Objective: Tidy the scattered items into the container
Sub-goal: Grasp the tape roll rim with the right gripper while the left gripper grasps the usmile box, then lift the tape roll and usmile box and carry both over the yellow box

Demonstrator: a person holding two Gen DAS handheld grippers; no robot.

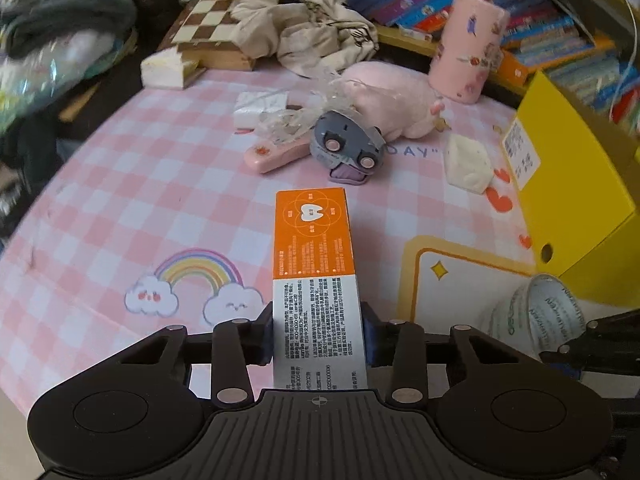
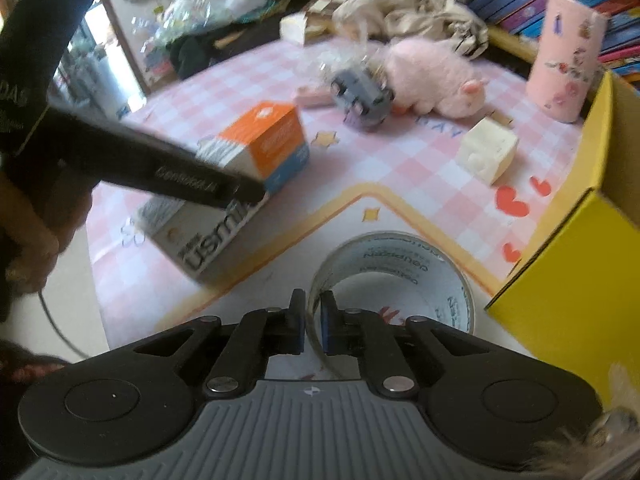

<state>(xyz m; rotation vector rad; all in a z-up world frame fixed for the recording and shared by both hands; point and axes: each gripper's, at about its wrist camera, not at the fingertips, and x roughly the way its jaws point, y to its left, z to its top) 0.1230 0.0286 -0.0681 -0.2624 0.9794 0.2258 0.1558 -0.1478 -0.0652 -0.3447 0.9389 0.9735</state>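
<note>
My left gripper (image 1: 318, 330) is shut on an orange and white toothpaste box (image 1: 314, 248), held just above the pink checked mat; the box also shows in the right wrist view (image 2: 240, 168). My right gripper (image 2: 313, 326) is shut on the wall of a clear tape roll (image 2: 400, 276), which also shows at the right in the left wrist view (image 1: 536, 316). The yellow box container (image 2: 568, 272) stands at the right, also in the left wrist view (image 1: 568, 184). A grey toy car (image 1: 348, 142), a pink plush (image 1: 396, 96) and a white cube (image 1: 466, 164) lie on the mat.
A pink patterned cylinder (image 1: 468, 48) stands at the back right by a shelf of books (image 1: 560, 28). A checkerboard box (image 1: 208, 28) and crumpled cloth (image 1: 304, 20) lie at the back. A pink flat case (image 1: 276, 156) and clear plastic wrap (image 1: 288, 120) lie by the car.
</note>
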